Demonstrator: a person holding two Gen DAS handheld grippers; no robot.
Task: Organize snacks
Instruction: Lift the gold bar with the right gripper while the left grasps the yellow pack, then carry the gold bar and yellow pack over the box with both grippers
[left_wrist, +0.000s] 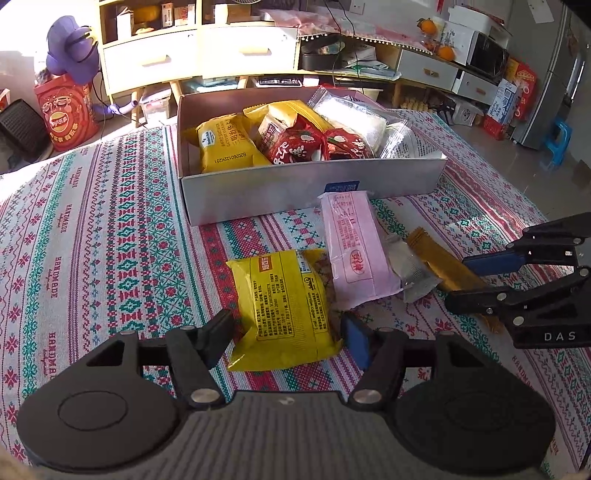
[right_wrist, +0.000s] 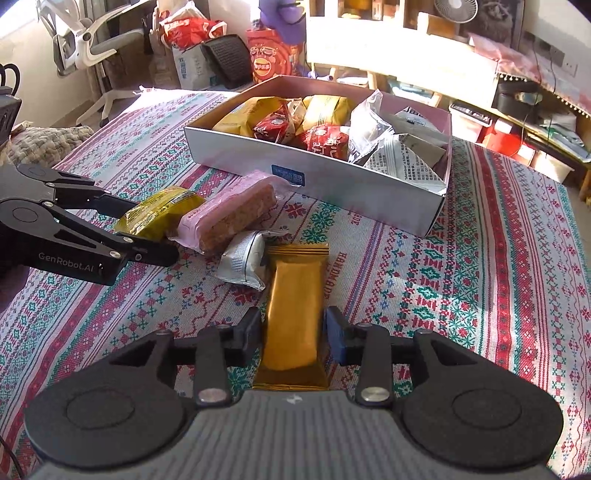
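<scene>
Left gripper (left_wrist: 286, 338): lower centre of the left wrist view, jaws about half spread; a yellow packet (left_wrist: 286, 308) lies between them on the cloth, and a gap shows at each pad, so nothing is gripped.
Right gripper (right_wrist: 293, 334): lower centre of the right wrist view, jaws narrowly spread around a gold bar (right_wrist: 293, 314); the black pad sits at the wrapper's left edge, a sliver of gap shows at the blue pad on the right, so a firm hold cannot be confirmed.
Box (left_wrist: 306, 192): open grey cardboard tray, upper centre of both views, resting on the patterned tablecloth (left_wrist: 110, 236).
Box contents: yellow packets on the left, red packets (left_wrist: 295, 146) in the middle, clear and silver packs (left_wrist: 354, 118) on the right, piled loosely.
Loose snacks: pink wafer pack (left_wrist: 354, 251) just in front of the box; small silver sachet (left_wrist: 410, 271) touching it and overlapping the gold bar's far end.
Gripper pose: both point steeply down toward the cloth; the right gripper enters the left view from the right edge, and the left gripper enters the right view from the left edge.
</scene>
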